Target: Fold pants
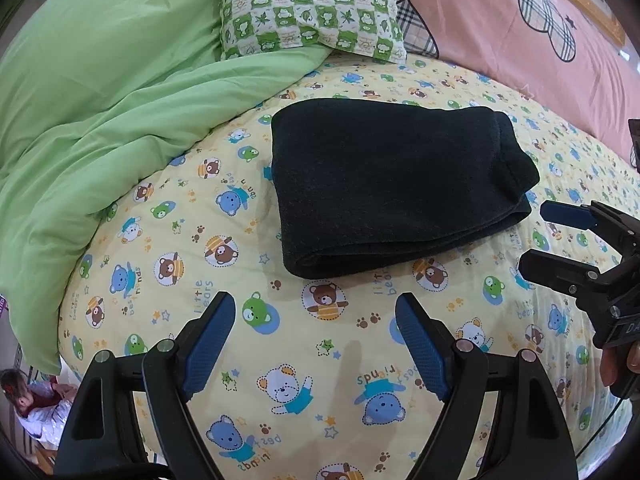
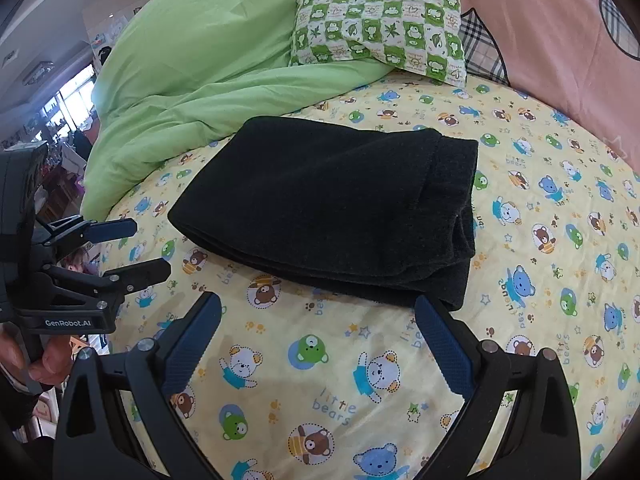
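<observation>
Black pants lying folded mid-bed on the bear-print sheet, left gripper hovering just short with jaws wide, right gripper likewise gaping, gripping nothing.

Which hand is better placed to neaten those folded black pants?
Probably the right. The right gripper is open with one of its fingers right at the uneven layered corner of the black pants. The left gripper, also open, sits further back over the bear-print sheet.
</observation>
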